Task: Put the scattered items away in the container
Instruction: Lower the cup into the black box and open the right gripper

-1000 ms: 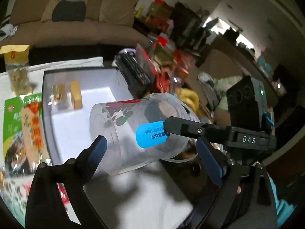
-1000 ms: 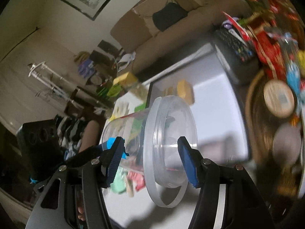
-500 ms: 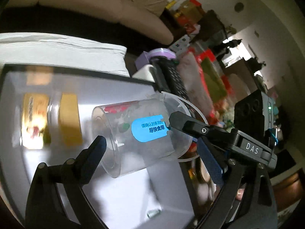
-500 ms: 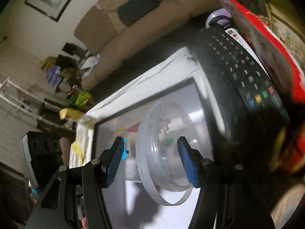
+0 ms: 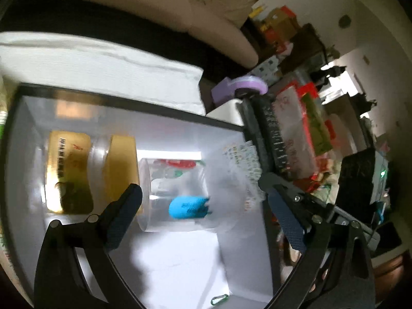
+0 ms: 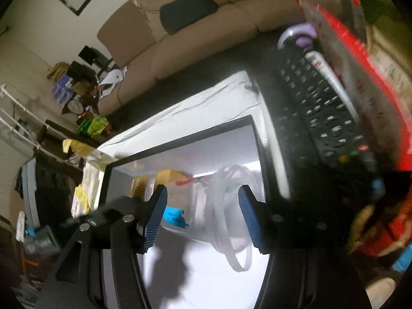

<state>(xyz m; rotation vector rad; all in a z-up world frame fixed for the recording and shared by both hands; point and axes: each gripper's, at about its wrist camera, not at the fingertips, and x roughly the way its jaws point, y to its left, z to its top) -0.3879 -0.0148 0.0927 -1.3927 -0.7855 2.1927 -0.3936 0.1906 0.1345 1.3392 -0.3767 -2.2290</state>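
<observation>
A clear plastic cup with a blue label and a strawberry print lies on its side inside the white black-rimmed container. It also shows in the right wrist view, blurred. My left gripper is open, its fingers spread on either side of the cup, apart from it. My right gripper is open around the cup's lidded end; whether the pads touch it is unclear. A gold-labelled jar lies in the container behind the cup.
A black remote control lies along the container's right edge, with red snack packets and a purple tape roll beyond. White cloth covers the table behind the container. A beige sofa stands further back.
The cup has gone from held above the container to lying inside it. My right gripper's jaws have spread wider. Both grippers have come down closer to the container.
</observation>
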